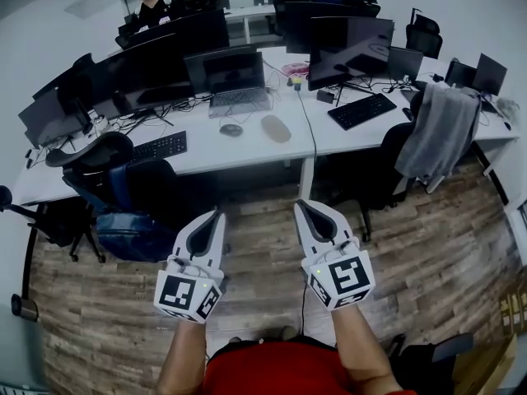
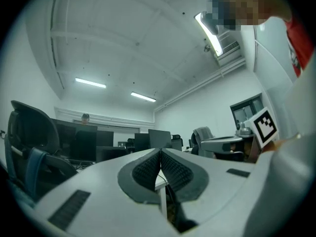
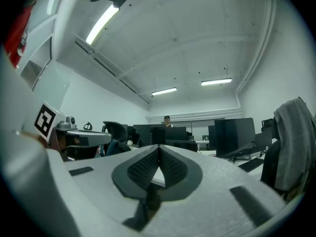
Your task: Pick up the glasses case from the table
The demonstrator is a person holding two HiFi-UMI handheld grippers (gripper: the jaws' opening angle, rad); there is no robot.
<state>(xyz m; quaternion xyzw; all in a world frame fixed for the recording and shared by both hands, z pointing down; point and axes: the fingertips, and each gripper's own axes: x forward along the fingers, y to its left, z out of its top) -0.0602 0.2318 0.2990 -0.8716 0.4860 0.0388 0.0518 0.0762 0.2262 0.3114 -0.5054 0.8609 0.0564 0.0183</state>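
Note:
The glasses case (image 1: 276, 128) is a beige oval lying on the white desk (image 1: 247, 151), just right of a dark mouse (image 1: 231, 129) and in front of a laptop (image 1: 230, 81). My left gripper (image 1: 218, 214) and right gripper (image 1: 301, 206) hover side by side over the wooden floor, well short of the desk's front edge. Both point toward the desk, and the case lies beyond the gap between them. In the left gripper view the left gripper (image 2: 160, 151) has its jaws pressed together with nothing between them. The right gripper (image 3: 159, 147) looks the same in its own view. Neither gripper view shows the case.
A black office chair (image 1: 99, 167) with a blue bag (image 1: 132, 233) stands at the left, and a chair draped with a grey jacket (image 1: 440, 134) at the right. Monitors, keyboards (image 1: 362, 109) and cables crowd the desk. A person sits at the far desks (image 1: 151, 5).

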